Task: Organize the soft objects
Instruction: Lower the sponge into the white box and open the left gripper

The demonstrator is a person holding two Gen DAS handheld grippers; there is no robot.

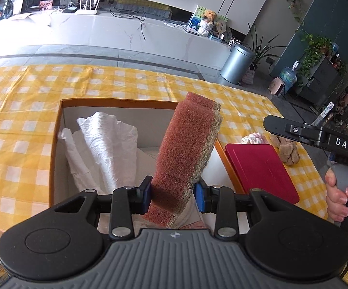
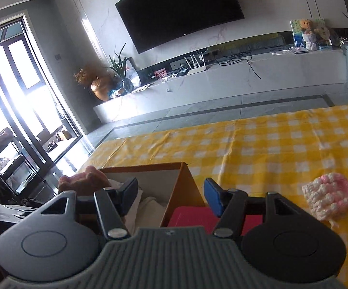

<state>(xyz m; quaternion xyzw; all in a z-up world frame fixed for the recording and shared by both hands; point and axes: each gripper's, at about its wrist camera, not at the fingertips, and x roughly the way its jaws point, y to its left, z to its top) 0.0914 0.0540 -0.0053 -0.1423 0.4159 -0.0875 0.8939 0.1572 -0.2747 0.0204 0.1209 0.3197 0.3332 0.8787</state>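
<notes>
Your left gripper (image 1: 174,193) is clenched on the sponge (image 1: 186,154), its blue pads pressing the lower part from both sides. The sponge stands nearly upright and leans a little to the right, rust-coloured foam facing you and the scouring layer along its right edge. You hold it low, so most of its length rises above the pads and hangs over the open box (image 1: 116,102). That placing makes sense: a release from here should drop it inside rather than on the rim. White crumpled paper (image 1: 101,144) already fills the left part of the box, so the free room is on the right, under the sponge.

Your right gripper (image 2: 170,197) is released, jaws apart with nothing between them. It looks across the near corner of the box and over the red pad (image 1: 260,171) that lies just beside the box's right wall. Your hand (image 1: 337,197) grips its handle at the right edge of the left view.

The pink-and-white knit piece (image 2: 328,197) sits on the checked cloth (image 2: 270,149) to the right, apart from the box. A tan lumpy thing (image 1: 287,150) lies near it; it may be a plush toy, but the view is too poor to tell. Both are probably still to go in.
</notes>
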